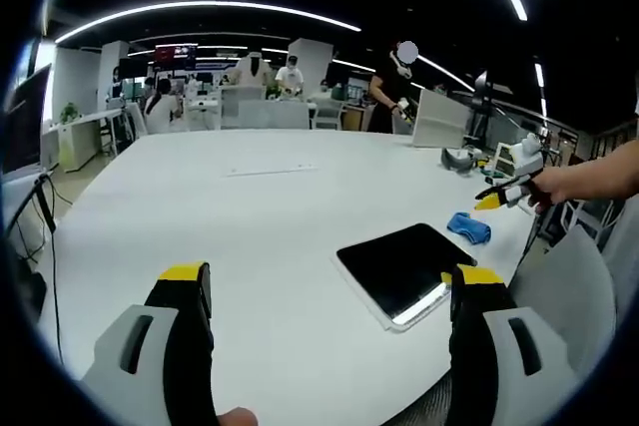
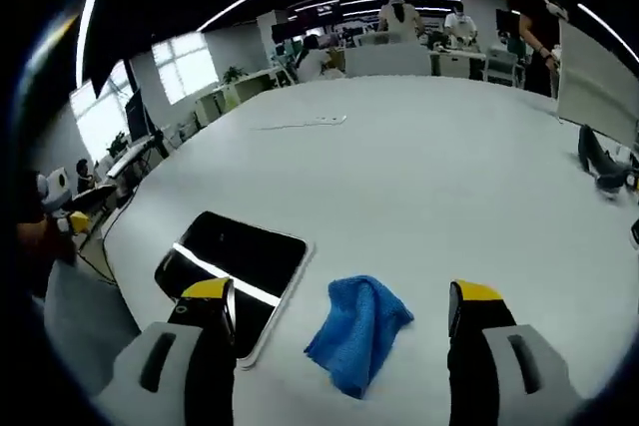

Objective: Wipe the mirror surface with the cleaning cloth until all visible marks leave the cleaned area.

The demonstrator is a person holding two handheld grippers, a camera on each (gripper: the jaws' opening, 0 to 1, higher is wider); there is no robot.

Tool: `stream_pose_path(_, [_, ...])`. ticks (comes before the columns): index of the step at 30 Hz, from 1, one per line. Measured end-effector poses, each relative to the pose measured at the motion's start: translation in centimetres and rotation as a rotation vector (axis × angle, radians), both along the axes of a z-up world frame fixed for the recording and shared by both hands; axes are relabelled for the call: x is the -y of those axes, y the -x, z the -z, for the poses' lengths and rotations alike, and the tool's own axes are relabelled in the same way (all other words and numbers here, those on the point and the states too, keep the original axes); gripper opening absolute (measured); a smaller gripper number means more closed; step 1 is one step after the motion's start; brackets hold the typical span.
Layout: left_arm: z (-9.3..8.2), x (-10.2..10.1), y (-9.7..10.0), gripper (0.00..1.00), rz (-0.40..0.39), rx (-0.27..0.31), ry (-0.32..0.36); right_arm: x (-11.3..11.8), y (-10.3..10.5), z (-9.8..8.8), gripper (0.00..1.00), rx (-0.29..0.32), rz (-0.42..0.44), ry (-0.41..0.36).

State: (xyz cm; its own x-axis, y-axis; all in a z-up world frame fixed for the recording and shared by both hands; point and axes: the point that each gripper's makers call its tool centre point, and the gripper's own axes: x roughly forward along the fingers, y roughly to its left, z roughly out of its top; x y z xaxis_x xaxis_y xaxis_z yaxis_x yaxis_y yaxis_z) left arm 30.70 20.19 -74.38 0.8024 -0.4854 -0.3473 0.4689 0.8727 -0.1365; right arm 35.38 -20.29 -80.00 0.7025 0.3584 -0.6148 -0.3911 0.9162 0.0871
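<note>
- left gripper (image 1: 329,291): jaws spread wide apart with nothing between them, hovering over the bare white table (image 1: 250,216). not touching anything as far as i can see.
- in the left gripper view the mirror (image 1: 404,268) lies flat on the table, near the table's near-right edge, just ahead of the right-hand jaw. it looks dark with a bright strip of ceiling light reflected along one edge.
- the blue cleaning cloth (image 1: 469,227) sits bunched up just beyond the mirror's far-right corner, close to it; can't tell if they touch from here.
- the right gripper (image 1: 496,196) comes in from the right in that same view, held in a person's hand (image 1: 559,187) above the table edge, past the cloth.
- right gripper view: its jaws are also wide open and empty. the cloth lies crumpled on the table between them, nearer the left jaw, not gripped.
- there the mirror is just left of the cloth, with a small gap of table between, and its near corner runs behind the left jaw.
- far side of the room: desks, people and a monitor (image 1: 439,119) on the table's far right.
</note>
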Motion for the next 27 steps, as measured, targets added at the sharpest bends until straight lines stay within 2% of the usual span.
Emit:
stream_pose_path(2, [0.1, -0.2, 0.1, 0.99, 0.006, 0.002, -0.011, 0.5, 0.7, 0.2, 0.97, -0.023, 0.024, -0.047])
stream_pose_path(3, [0.1, -0.3, 0.2, 0.99, 0.009, 0.001, -0.016, 0.9, 1.5, 0.7, 0.98, -0.071, 0.046, -0.070])
stream_pose_path(4, [0.2, -0.4, 0.3, 0.99, 0.010, -0.001, -0.017, 0.8, 1.8, 0.7, 0.98, -0.066, 0.042, -0.095])
stream_pose_path(7, [0.3, -0.8, 0.7, 0.99, 0.005, -0.005, -0.014, 2.1, 3.0, 0.7, 0.98, -0.017, 0.054, -0.075])
stream_pose_path(9, [0.4, -1.3, 0.9, 0.99, -0.007, -0.008, -0.012, 2.7, 3.7, 0.6, 0.98, 0.036, 0.051, -0.028])
stream_pose_path(11, [0.6, -1.7, 1.0, 0.99, -0.018, -0.012, -0.009, 2.7, 4.5, 1.0, 0.98, 0.037, 0.032, -0.025])
stream_pose_path(13, [0.6, -2.1, 1.3, 0.99, -0.026, -0.014, -0.009, 2.3, 5.2, 1.0, 0.98, 0.049, 0.017, -0.065])
stream_pose_path(15, [0.7, -2.3, 1.3, 0.99, -0.034, -0.014, -0.009, 2.3, 5.8, 0.9, 0.98, 0.060, 0.016, -0.058])
stream_pose_path(24, [0.2, -2.0, 1.4, 0.99, -0.033, -0.003, -0.009, 2.9, 5.7, 0.9, 0.98, 0.072, 0.055, -0.026])
stream_pose_path(27, [0.1, -1.8, 1.3, 0.99, -0.031, 0.002, -0.005, 2.5, 5.8, 0.9, 0.98, 0.070, 0.056, -0.029])
